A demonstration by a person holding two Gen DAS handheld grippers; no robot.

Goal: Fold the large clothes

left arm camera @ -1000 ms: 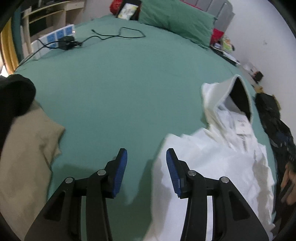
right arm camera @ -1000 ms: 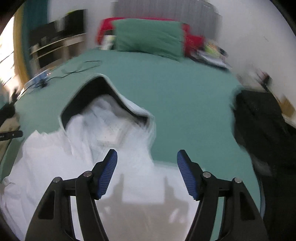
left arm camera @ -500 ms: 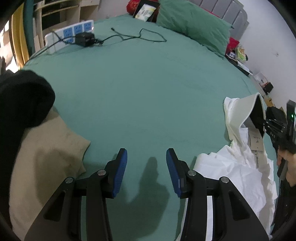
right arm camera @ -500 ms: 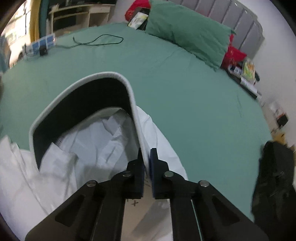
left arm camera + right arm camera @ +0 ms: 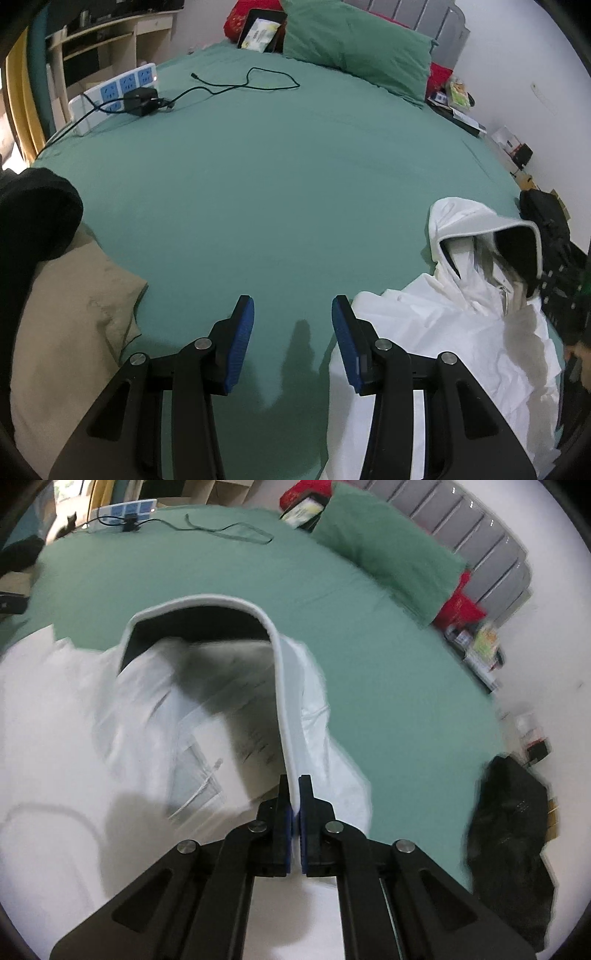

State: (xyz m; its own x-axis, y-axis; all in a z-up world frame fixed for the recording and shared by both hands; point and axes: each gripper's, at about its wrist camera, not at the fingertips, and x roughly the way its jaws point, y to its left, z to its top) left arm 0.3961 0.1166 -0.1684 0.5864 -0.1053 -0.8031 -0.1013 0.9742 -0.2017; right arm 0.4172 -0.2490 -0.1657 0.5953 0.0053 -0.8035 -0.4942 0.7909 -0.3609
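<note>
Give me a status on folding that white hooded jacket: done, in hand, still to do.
Done: nothing folded yet; the white hooded jacket lies crumpled on the green bedsheet.
In hand: the right gripper is shut on the hood's rim, holding the hood up and open. The left gripper is open over bare sheet beside the jacket, gripping nothing.
Left: spread the jacket flat, then make every fold.

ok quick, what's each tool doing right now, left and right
left tool: open, nothing between its fingers, over the green bedsheet.
right tool: shut on the hood edge of the white hooded garment.
</note>
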